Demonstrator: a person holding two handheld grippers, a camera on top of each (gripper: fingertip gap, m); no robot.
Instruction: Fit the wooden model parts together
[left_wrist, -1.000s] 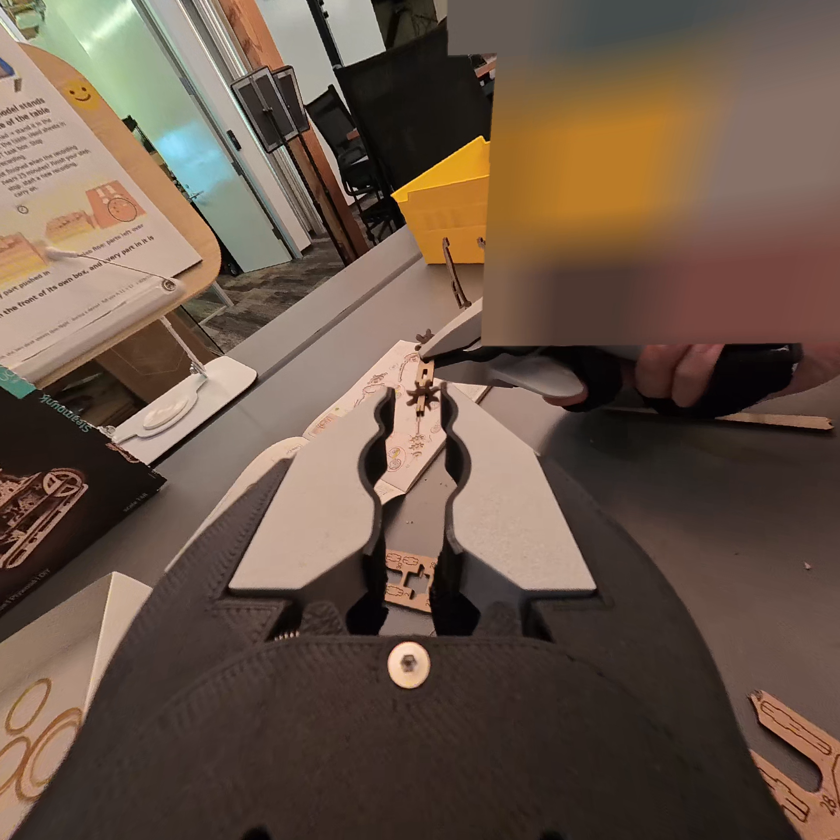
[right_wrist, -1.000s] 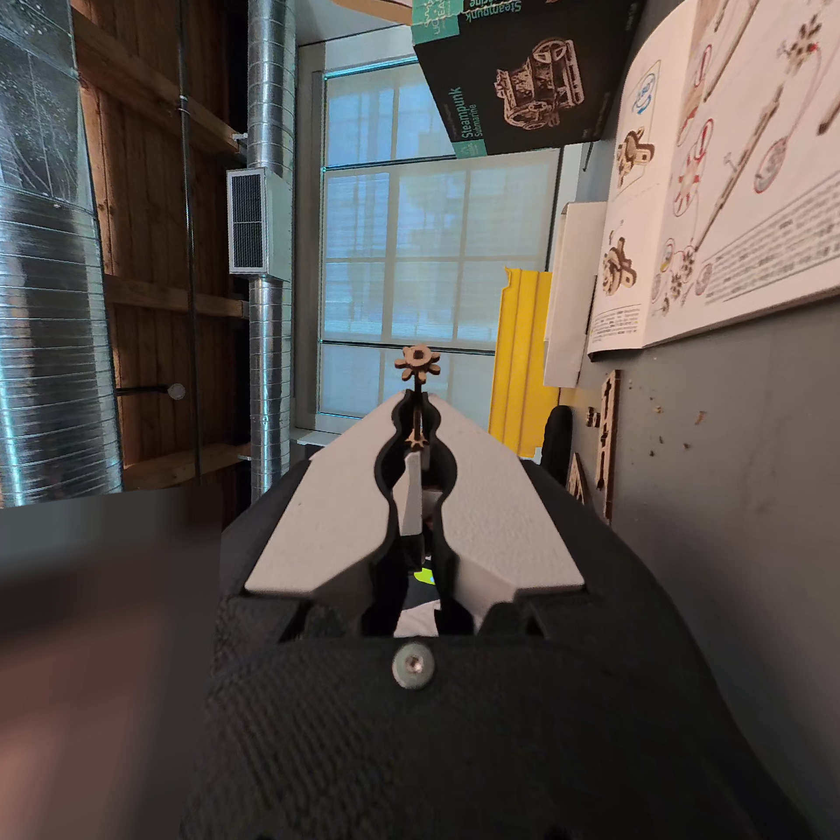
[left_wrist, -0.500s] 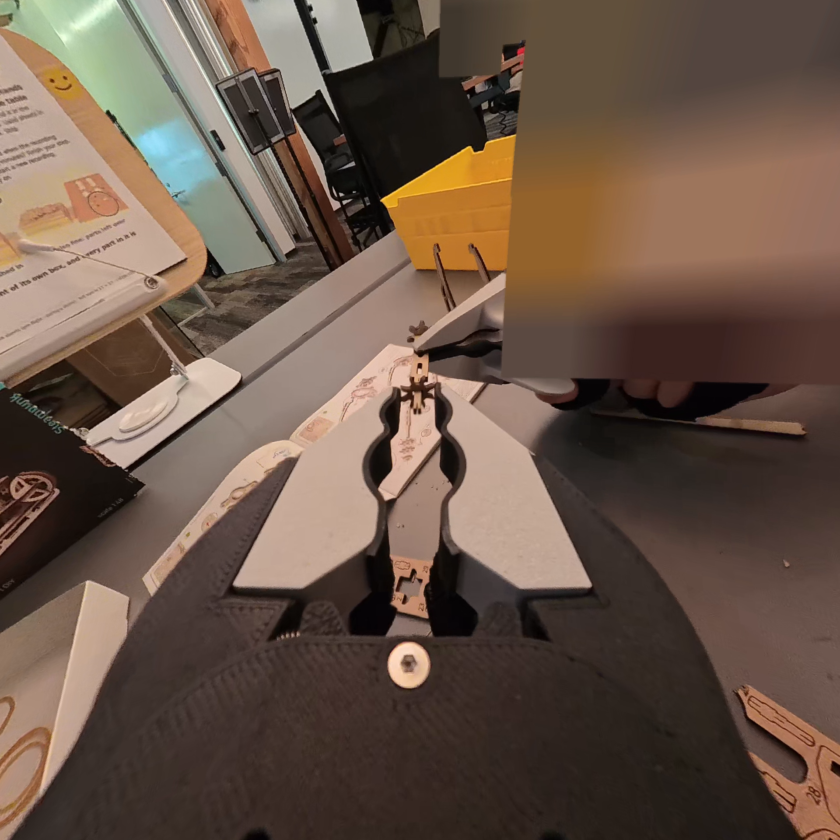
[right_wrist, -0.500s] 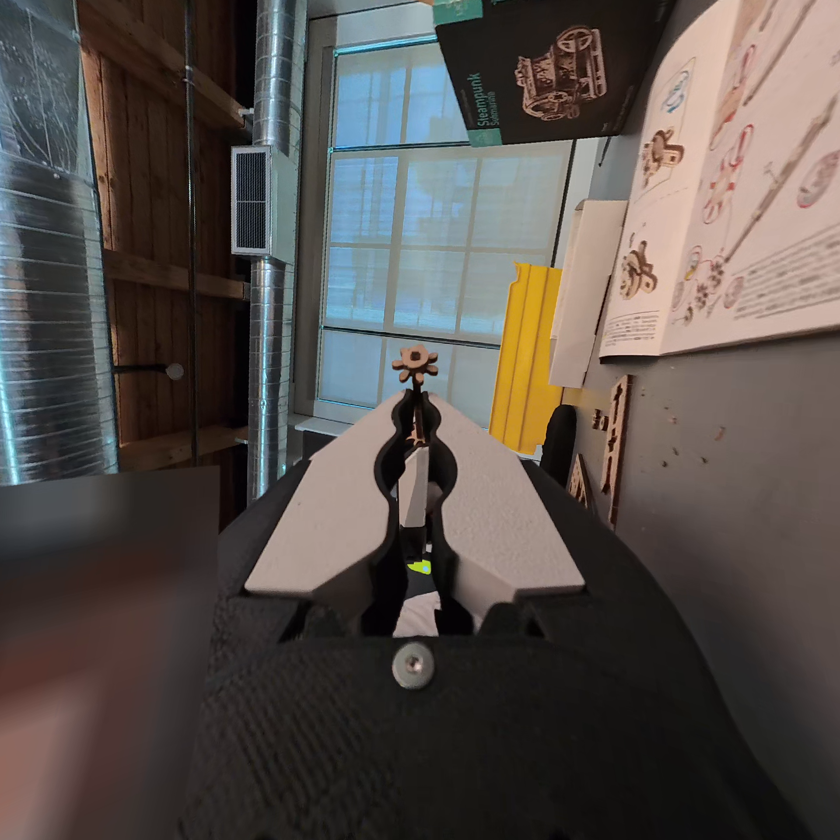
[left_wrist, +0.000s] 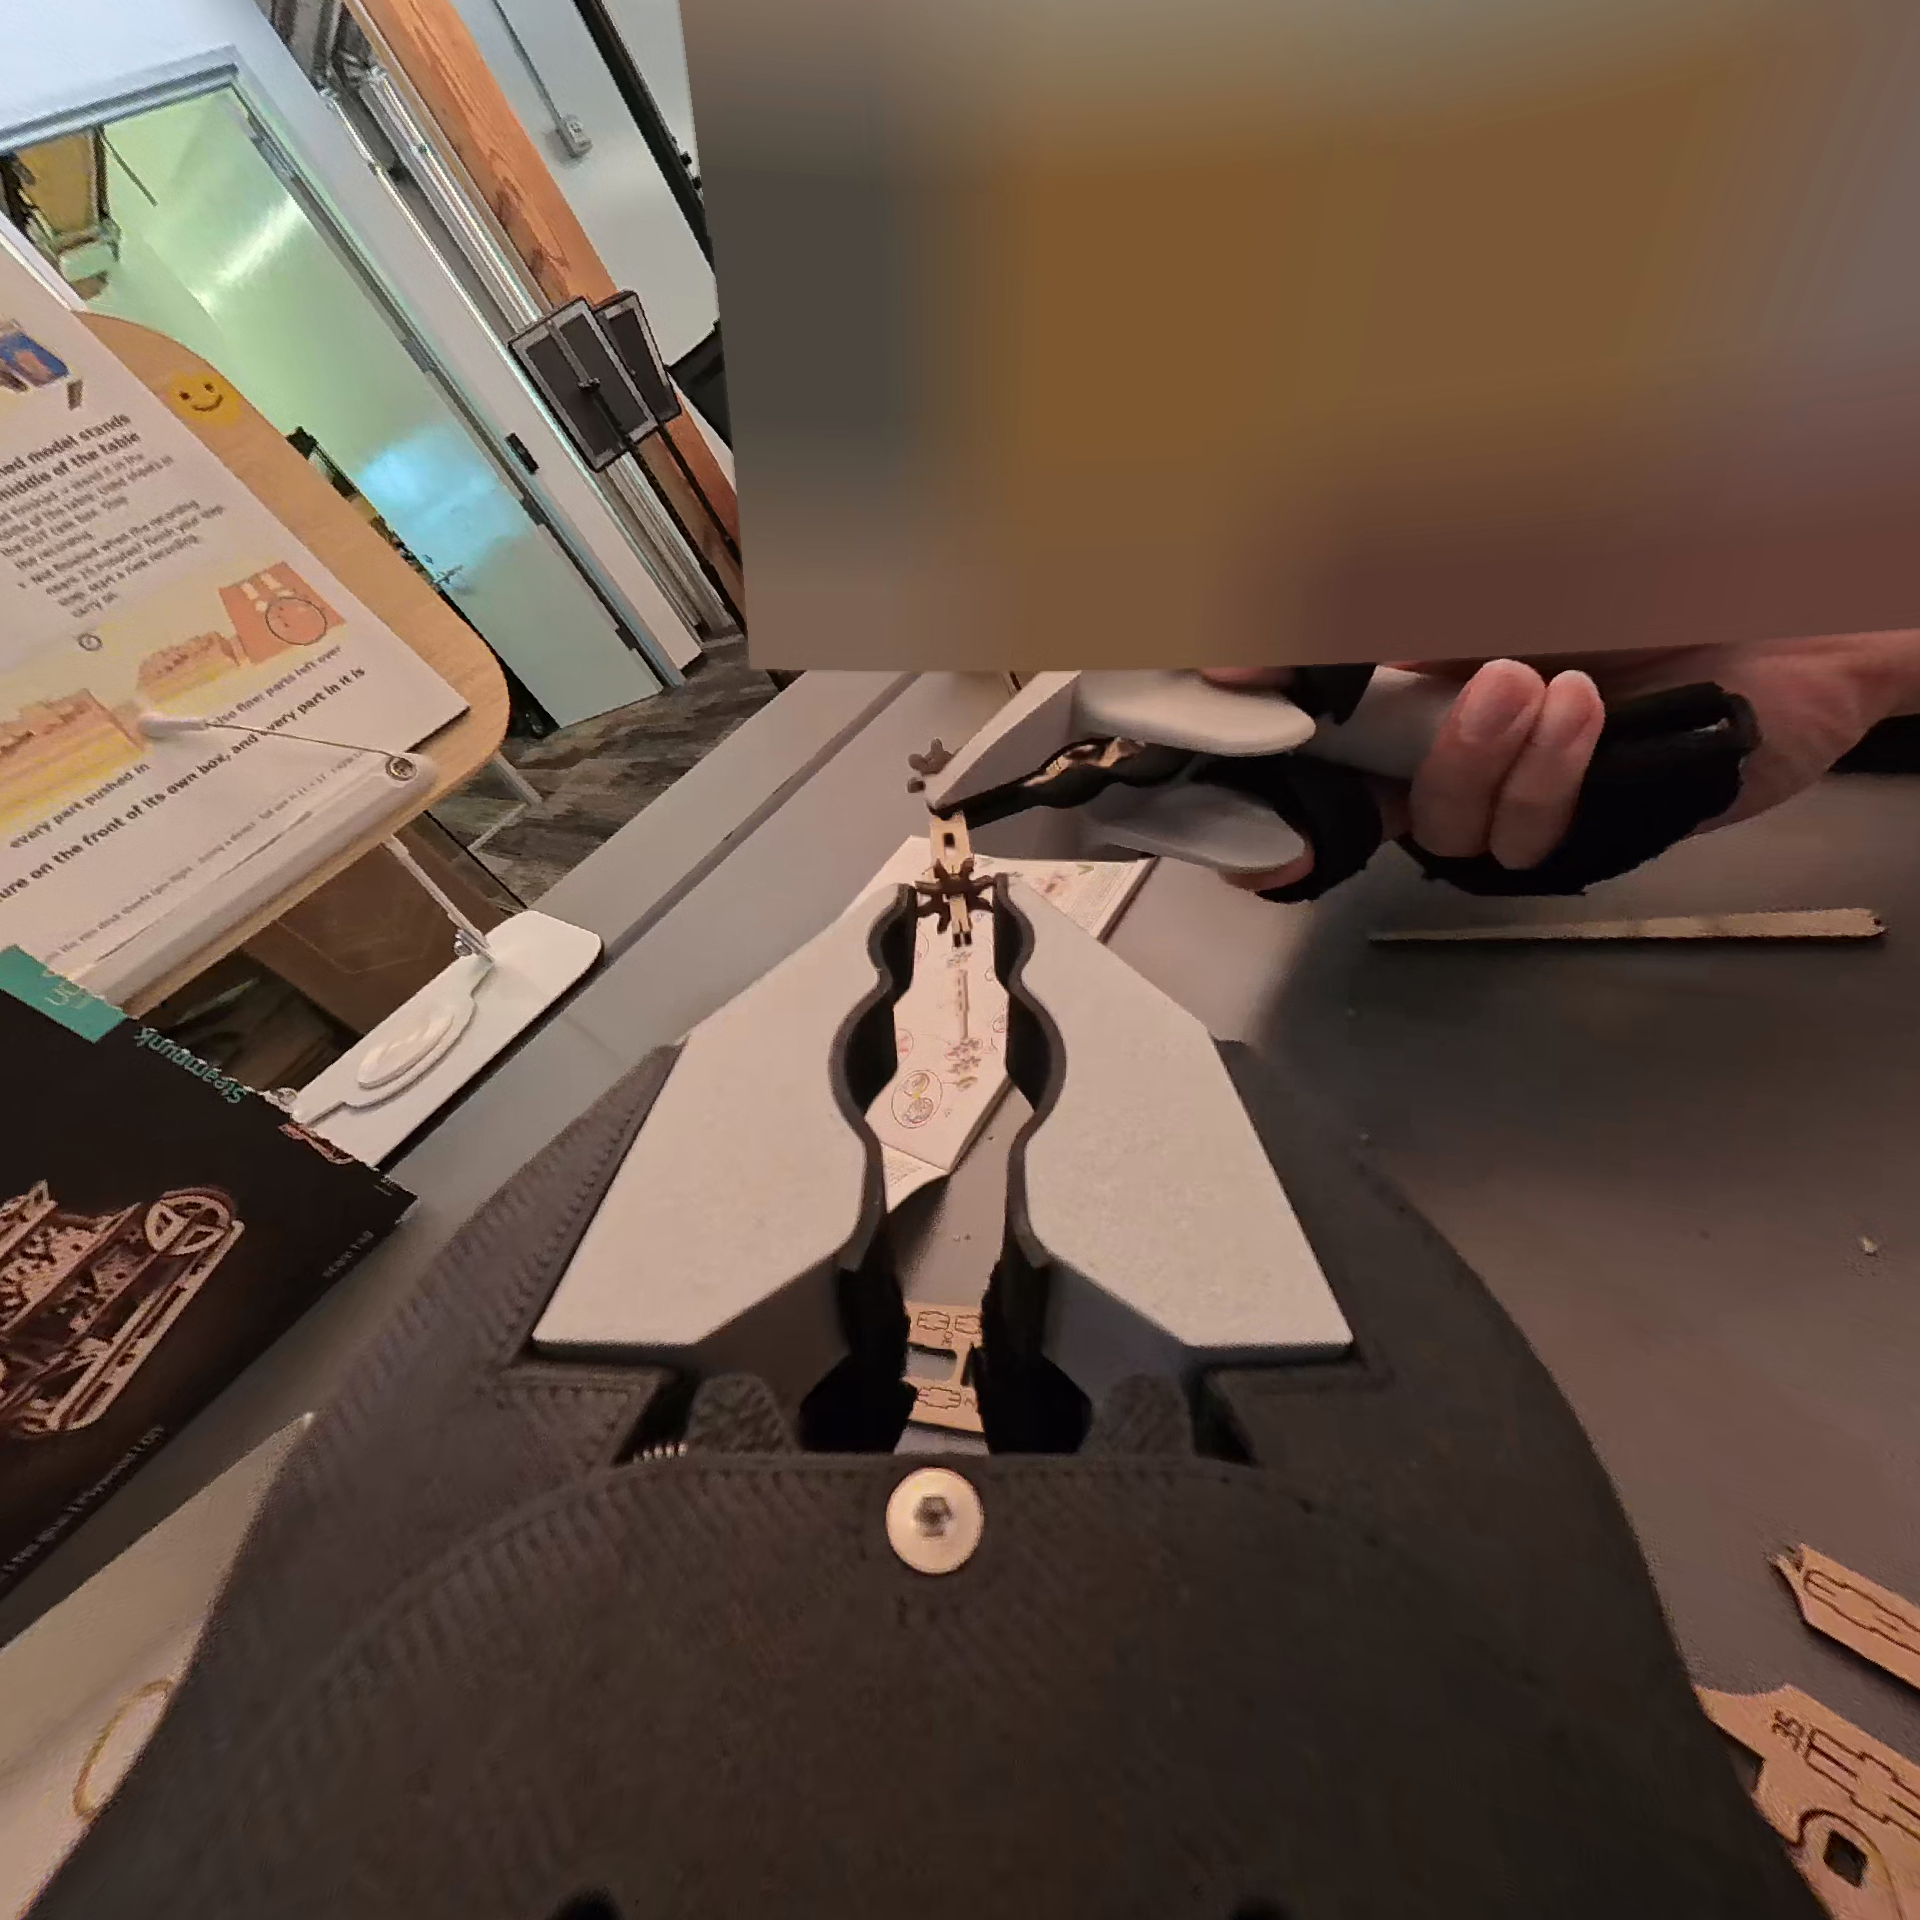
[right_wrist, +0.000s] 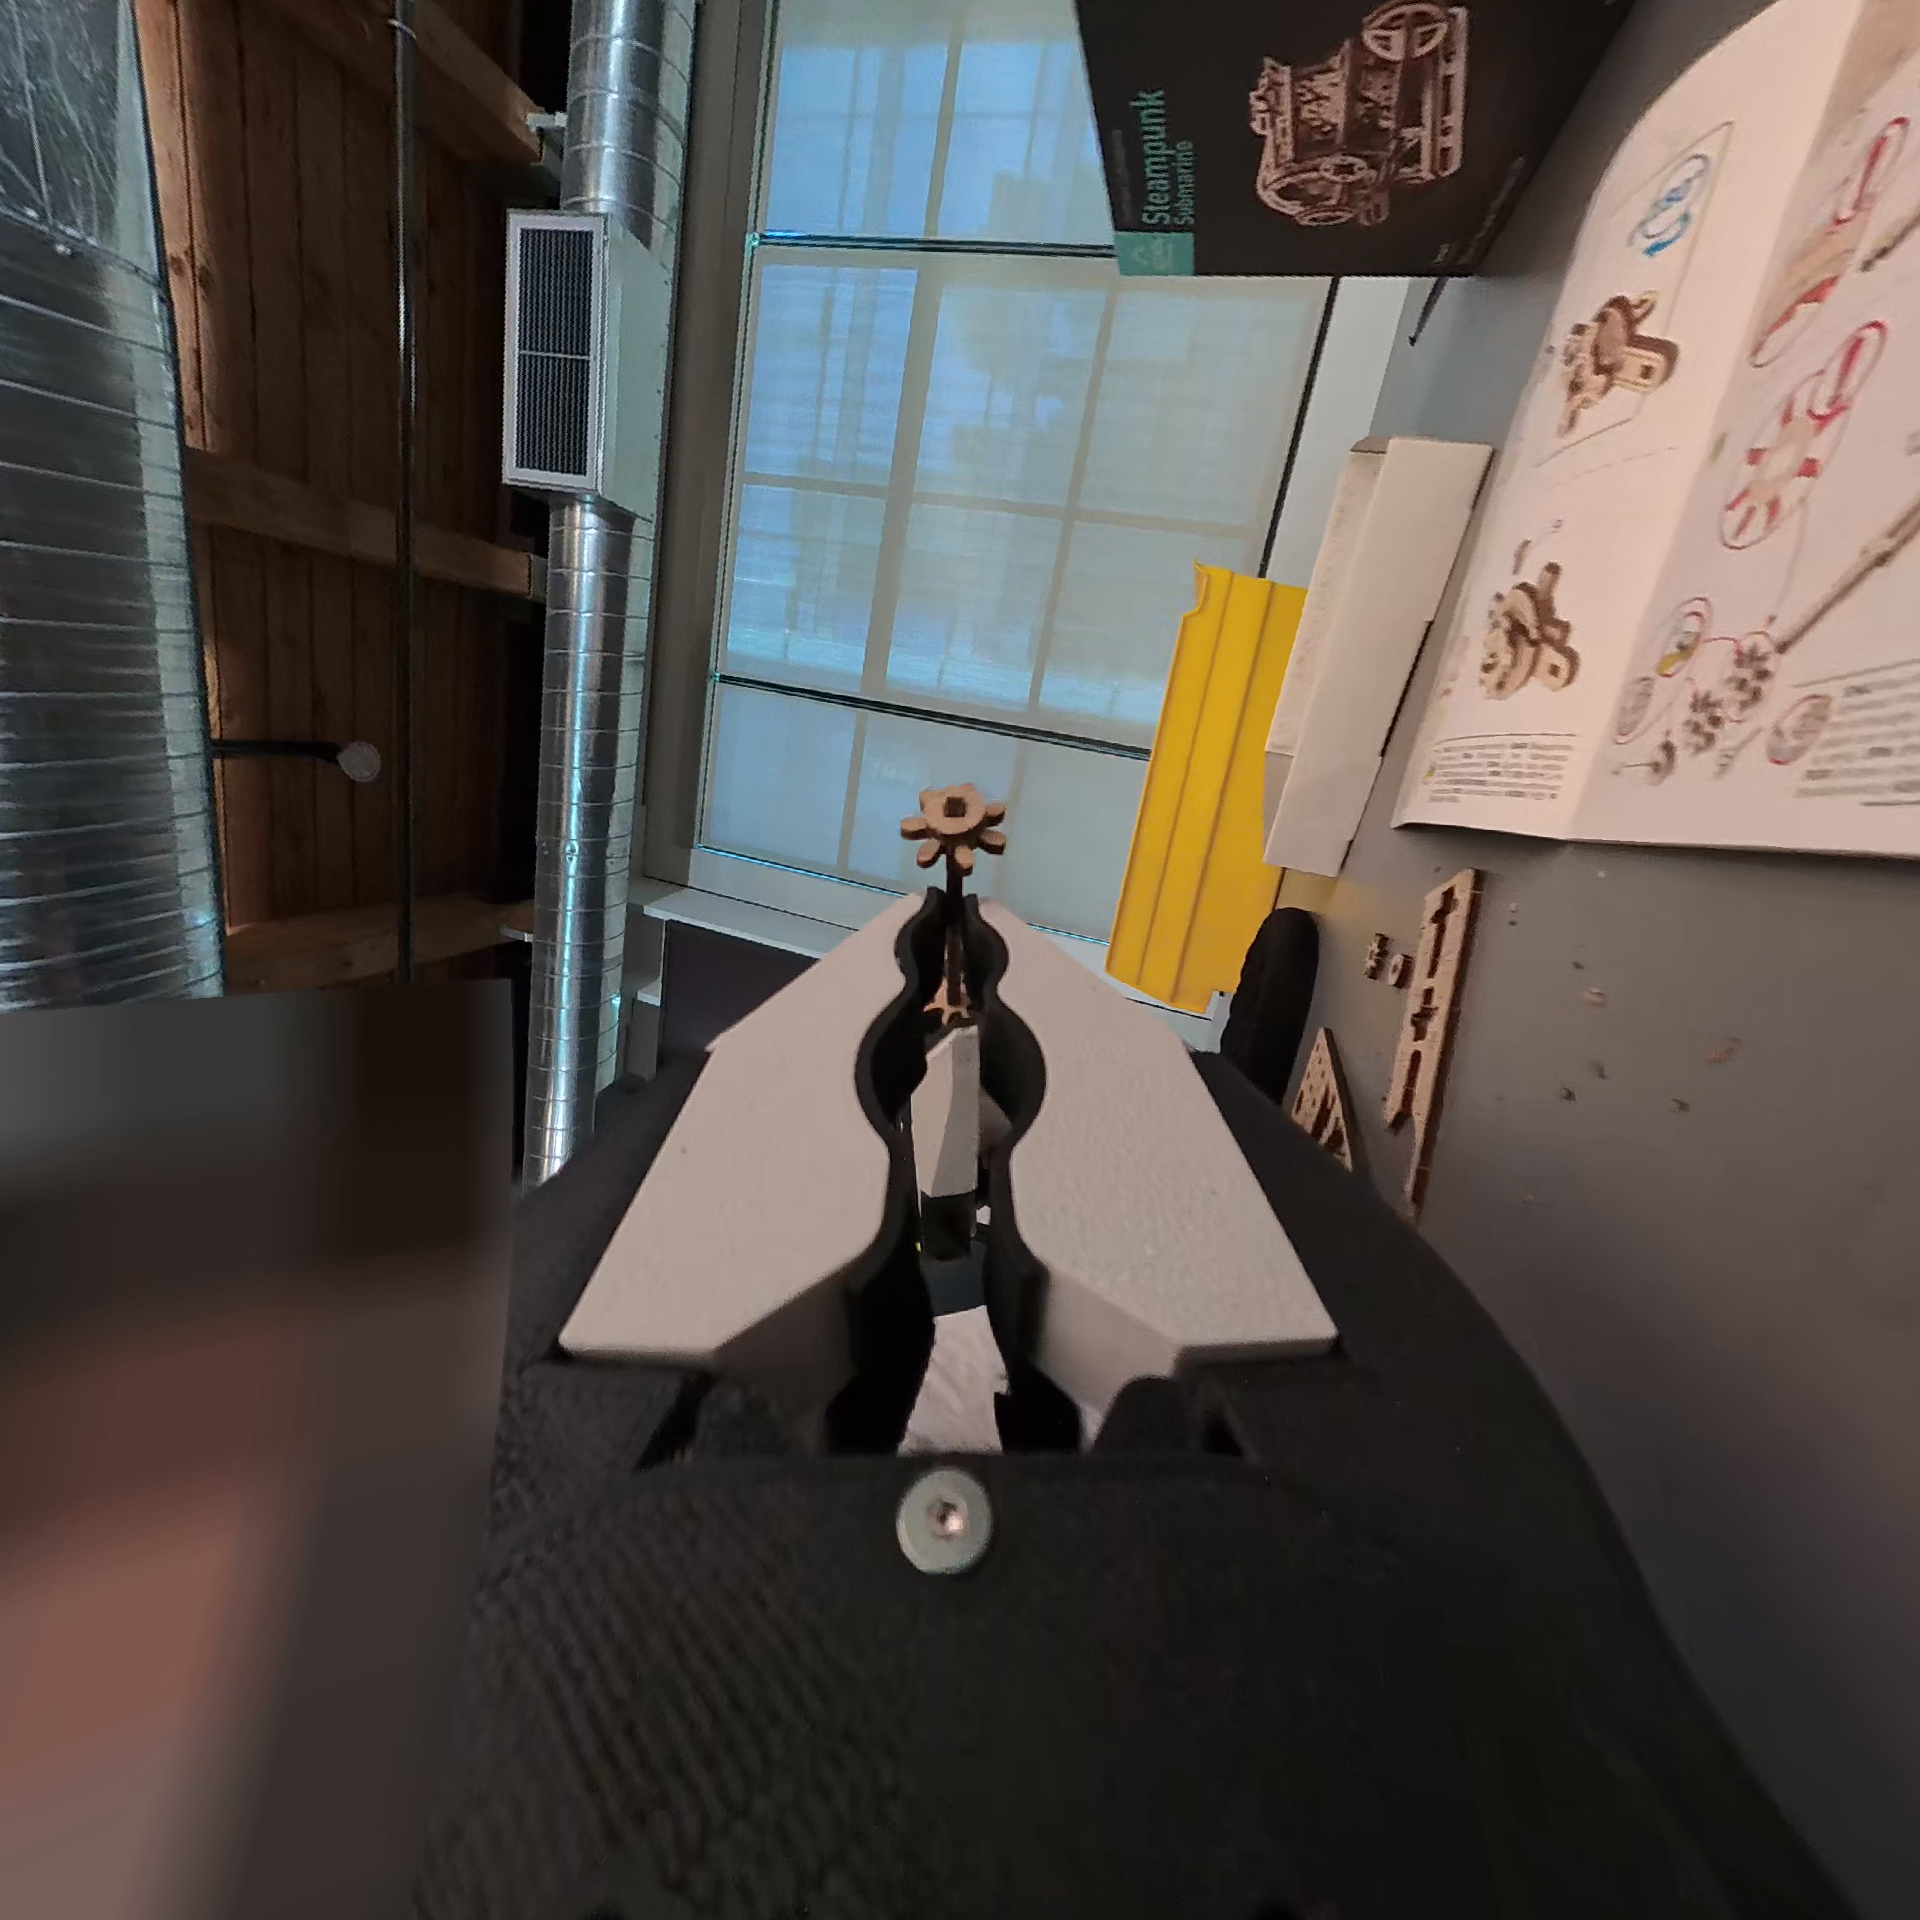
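Observation:
In the left wrist view my left gripper (left_wrist: 951, 896) is shut on a small dark wooden gear (left_wrist: 948, 900) that sits on a pale wooden stick (left_wrist: 945, 834). The stick rises to the tips of my right gripper (left_wrist: 940, 798), held by a gloved hand (left_wrist: 1507, 769) just beyond and above. A second small gear (left_wrist: 925, 764) sticks out past those tips. In the right wrist view my right gripper (right_wrist: 951, 920) is shut on a thin wooden stem topped by that gear (right_wrist: 954, 836). The other gear (right_wrist: 948, 1006) and a left finger (right_wrist: 951, 1117) show through the gap between its fingers.
An open instruction booklet (left_wrist: 1049, 885) (right_wrist: 1714, 520) lies on the grey table (left_wrist: 1558, 1143). There is a black model box (left_wrist: 156, 1247) and a clipboard stand (left_wrist: 239, 644) to the left. Cut-out wooden sheets (left_wrist: 1849, 1766) (right_wrist: 1423, 997), a wooden strip (left_wrist: 1621, 925) and a yellow bin (right_wrist: 1205, 779) are also here. Both grippers' tips are close together, under 4 cm apart.
Both grippers stay shut on their parts, tips close together. They have shifted slightly over the table; the booklet looms larger in the right wrist view.

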